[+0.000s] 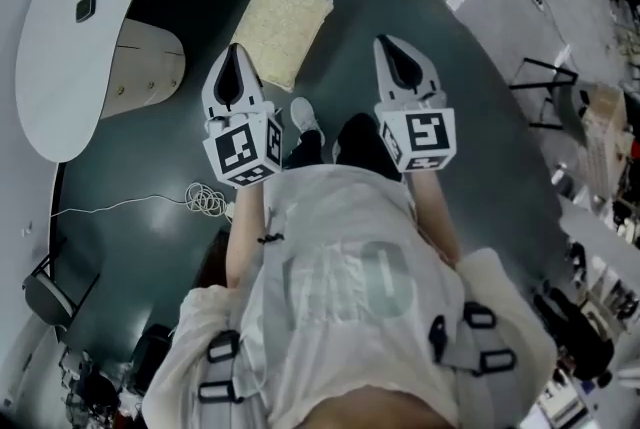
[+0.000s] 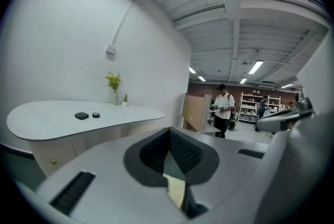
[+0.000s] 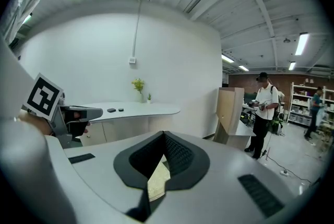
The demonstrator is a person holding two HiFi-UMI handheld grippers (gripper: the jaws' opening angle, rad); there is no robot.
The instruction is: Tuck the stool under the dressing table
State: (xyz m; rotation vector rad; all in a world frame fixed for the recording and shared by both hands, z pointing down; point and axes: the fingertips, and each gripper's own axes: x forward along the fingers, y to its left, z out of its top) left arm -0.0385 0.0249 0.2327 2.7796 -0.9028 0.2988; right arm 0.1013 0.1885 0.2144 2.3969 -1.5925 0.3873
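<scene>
1. White, curved dressing table (image 1: 60,67) lies to the left of the left tongs (image 1: 236,57), with two small dark items (image 1: 86,8) on its top.
2. The left tongs' jaws are pressed together, pinching nothing.
3. A cream, nubbly stool (image 1: 283,27) stands on the dark floor (image 1: 150,157) just ahead, between both tongs and nearer the left pair, not under the table.
4. The right tongs (image 1: 392,47) have their jaws pressed together, empty.

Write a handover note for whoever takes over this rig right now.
Hands: left tool and right tool are both shut and empty.
Things: the stool stands on the floor just ahead of both tools, out in the open to the right of the table, not under it.
Done: nothing yet; neither tool touches the stool.
Left: reach the stool and push it under the table.
</scene>
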